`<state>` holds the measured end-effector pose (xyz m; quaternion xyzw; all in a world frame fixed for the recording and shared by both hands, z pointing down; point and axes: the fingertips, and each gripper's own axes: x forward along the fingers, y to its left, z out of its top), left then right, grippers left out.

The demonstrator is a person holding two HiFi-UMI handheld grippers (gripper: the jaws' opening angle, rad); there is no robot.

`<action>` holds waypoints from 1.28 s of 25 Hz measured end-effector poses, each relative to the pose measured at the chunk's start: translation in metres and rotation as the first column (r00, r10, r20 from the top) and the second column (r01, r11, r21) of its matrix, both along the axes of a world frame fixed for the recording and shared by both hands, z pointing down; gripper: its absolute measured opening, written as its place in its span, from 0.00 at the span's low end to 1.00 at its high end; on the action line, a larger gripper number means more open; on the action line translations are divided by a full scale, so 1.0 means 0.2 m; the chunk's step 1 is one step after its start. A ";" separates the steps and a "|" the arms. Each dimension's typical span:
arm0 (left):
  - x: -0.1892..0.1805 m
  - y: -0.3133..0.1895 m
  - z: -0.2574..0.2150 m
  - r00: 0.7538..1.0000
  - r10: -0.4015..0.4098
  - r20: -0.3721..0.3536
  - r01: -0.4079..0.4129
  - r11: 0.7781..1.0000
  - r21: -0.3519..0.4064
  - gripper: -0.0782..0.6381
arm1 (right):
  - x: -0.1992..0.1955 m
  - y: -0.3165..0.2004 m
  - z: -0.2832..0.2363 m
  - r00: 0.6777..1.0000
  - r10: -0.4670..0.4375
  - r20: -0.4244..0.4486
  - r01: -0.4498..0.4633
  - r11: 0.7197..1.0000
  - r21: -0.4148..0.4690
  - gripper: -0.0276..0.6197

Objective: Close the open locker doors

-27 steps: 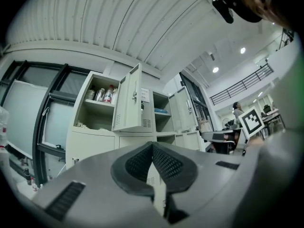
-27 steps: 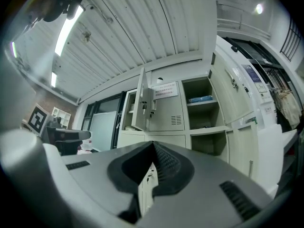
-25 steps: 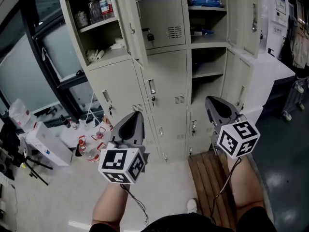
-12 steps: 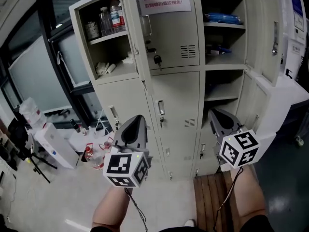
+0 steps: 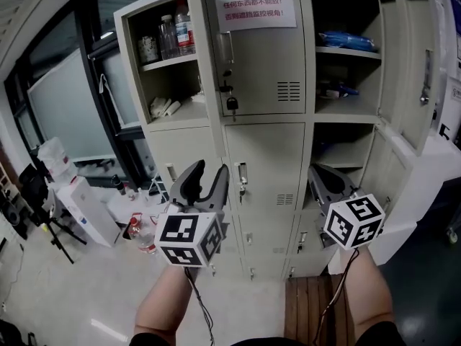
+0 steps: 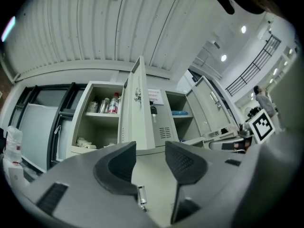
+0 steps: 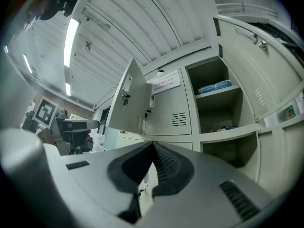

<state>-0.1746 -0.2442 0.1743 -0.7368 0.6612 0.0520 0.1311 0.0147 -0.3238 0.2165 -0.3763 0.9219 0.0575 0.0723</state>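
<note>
Having just opened, left gripper (image 5: 210, 170) seemingly empty, right gripper (image 5: 315, 171) closed

Grey plastic left gripper (image 5: 207, 175), jaws just opened on nothing, and matching right gripper (image 5: 315, 171), with dark ribbed pads (image 6: 185, 163) and white cubes bearing black square markers (image 5: 186, 238). Thin black cable (image 5: 198, 301) beneath each bare forearm; dark garment (image 5: 245, 342), perhaps shorts.
</note>
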 end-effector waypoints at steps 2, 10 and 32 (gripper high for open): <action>0.02 -0.04 -0.01 1.000 -0.002 -0.002 0.002 1.000 -0.005 0.37 | 0.01 -0.04 -0.01 1.000 -0.012 0.005 0.012 1.000 0.001 0.04; -0.01 -0.16 -0.09 0.996 -0.089 0.012 0.089 0.996 0.010 0.43 | 0.03 -0.12 -0.04 0.999 -0.047 0.003 0.047 0.999 0.007 0.04; -0.14 -0.19 -0.09 0.984 -0.175 -0.019 0.175 0.984 0.010 0.31 | -0.05 -0.20 0.00 0.994 -0.106 0.001 0.106 0.994 -0.005 0.04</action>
